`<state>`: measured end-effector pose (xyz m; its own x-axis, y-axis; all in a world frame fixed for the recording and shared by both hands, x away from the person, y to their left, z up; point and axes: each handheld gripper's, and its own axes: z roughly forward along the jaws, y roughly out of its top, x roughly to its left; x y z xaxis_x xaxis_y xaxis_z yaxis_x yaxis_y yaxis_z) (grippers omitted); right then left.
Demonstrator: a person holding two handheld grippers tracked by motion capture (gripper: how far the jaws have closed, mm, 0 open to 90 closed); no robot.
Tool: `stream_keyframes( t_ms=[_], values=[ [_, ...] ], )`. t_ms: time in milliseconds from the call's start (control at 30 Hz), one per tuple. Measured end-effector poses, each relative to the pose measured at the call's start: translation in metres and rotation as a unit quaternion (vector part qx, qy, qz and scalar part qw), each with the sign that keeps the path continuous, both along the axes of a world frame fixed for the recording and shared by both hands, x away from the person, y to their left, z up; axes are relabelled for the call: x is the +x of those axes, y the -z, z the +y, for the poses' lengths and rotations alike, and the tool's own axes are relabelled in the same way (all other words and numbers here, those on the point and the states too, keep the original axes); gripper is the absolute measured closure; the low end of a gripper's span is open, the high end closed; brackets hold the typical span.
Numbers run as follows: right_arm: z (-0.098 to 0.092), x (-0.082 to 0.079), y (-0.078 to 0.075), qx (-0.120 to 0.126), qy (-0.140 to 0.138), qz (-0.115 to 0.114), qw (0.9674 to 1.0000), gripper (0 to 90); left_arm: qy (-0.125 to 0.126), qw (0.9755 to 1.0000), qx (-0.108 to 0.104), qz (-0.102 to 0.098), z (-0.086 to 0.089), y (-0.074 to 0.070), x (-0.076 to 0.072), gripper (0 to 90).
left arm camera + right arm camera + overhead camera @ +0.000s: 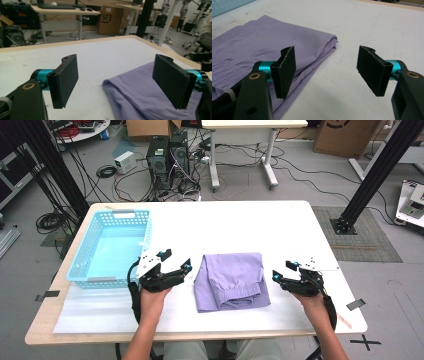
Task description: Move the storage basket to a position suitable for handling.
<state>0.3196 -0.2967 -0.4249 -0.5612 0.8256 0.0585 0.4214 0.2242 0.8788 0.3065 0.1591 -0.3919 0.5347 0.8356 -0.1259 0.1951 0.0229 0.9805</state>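
A folded lilac garment [232, 280] with an elastic waistband lies flat on the white table [240, 225], near its front middle. My left gripper [175, 261] hovers just left of the garment, open with nothing between its jaws. In the left gripper view the left gripper [117, 82] points over the cloth's corner [140, 92]. My right gripper [283, 270] is held just right of the garment, open and empty. In the right gripper view the right gripper [329, 72] stands wide beside the garment's folded edge [262, 42], above bare table.
A light blue plastic basket [120, 213], empty, stands on the table's left side, behind the left hand. Its wall shows at the top left of the right gripper view [227, 5]. Black frame posts [380, 170], computers and cables sit on the floor beyond the table.
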Motion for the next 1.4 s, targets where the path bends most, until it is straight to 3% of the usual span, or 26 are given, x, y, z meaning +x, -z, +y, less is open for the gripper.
stream_keyframes(
  t_ms=[133,233,367,533,833,1167,1300,1400],
  values=[
    [-0.001,-0.001,0.000,0.001,0.004,0.001,1.0000,32.4,-0.003,0.9997,-0.024,-0.004,0.020,-0.005,-0.001,20.9],
    [-0.002,-0.001,0.000,0.001,0.006,-0.001,1.0000,32.4,-0.005,0.9998,-0.017,-0.008,0.030,-0.007,-0.002,20.9],
    [-0.002,-0.001,0.001,-0.002,0.006,-0.001,1.0000,32.4,-0.011,0.9995,-0.025,-0.014,0.045,-0.009,-0.003,20.9],
    [-0.004,-0.001,0.001,0.002,0.007,-0.001,1.0000,32.4,-0.016,0.9996,0.008,-0.021,0.064,-0.013,-0.005,21.0],
    [-0.005,-0.001,0.001,0.003,0.009,0.000,1.0000,32.3,-0.057,0.9975,0.032,-0.027,0.108,-0.019,-0.008,21.4],
    [-0.009,-0.003,0.000,0.007,0.022,-0.012,0.9997,30.0,-0.130,0.9910,0.030,-0.011,0.174,-0.023,-0.007,21.2],
    [-0.009,-0.003,-0.001,0.004,0.026,-0.016,0.9995,27.7,-0.171,0.9851,0.019,0.010,0.203,-0.018,-0.004,21.2],
    [-0.009,-0.004,0.000,-0.001,0.026,-0.018,0.9995,27.7,-0.188,0.9817,0.019,0.026,0.220,-0.012,-0.002,21.2]
  ],
)
